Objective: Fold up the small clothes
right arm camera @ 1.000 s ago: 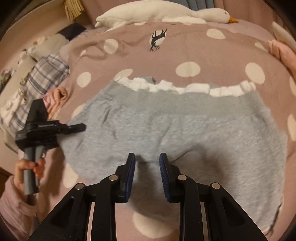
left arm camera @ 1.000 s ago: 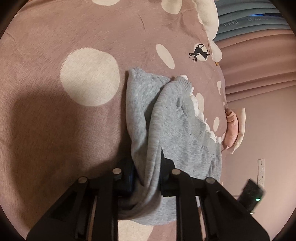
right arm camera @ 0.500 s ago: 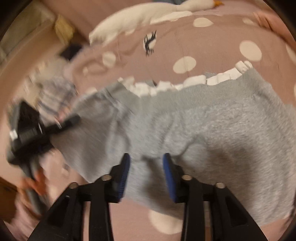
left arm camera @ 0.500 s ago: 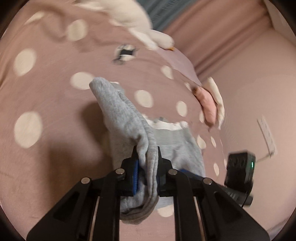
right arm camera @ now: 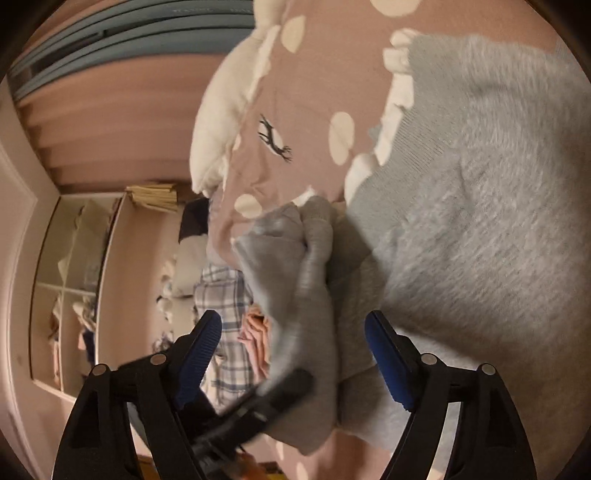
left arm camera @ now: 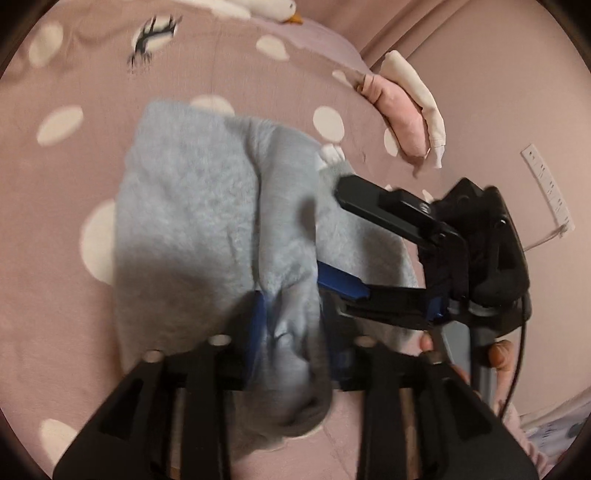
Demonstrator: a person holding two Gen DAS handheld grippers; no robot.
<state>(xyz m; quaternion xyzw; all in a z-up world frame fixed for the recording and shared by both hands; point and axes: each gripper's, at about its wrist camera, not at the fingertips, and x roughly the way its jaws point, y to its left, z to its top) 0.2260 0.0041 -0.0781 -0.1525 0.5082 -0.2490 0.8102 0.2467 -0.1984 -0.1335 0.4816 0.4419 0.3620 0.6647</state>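
A small grey fleece garment [left arm camera: 192, 221] with a white ruffled edge [right arm camera: 397, 88] lies on a pink bedspread with white dots [left arm camera: 66, 258]. My left gripper [left arm camera: 291, 332] is shut on a bunched fold of the garment and holds it lifted over the rest of the cloth. My right gripper [right arm camera: 293, 354] is open, its jaws wide apart around the fold that the left gripper carries. The right gripper also shows in the left wrist view [left arm camera: 332, 236], open, lying over the garment's right side.
A pink and cream garment [left arm camera: 402, 110] lies at the bed's far right edge. A white goose plush [left arm camera: 258, 5] lies at the head of the bed. A plaid cloth [right arm camera: 225, 295] and a pile of clothes lie at the bed's other side, with shelves [right arm camera: 70, 280] beyond.
My left gripper has carried its grey fold across the garment toward the right gripper. My right gripper has opened wider and swung round, and now faces along the bed.
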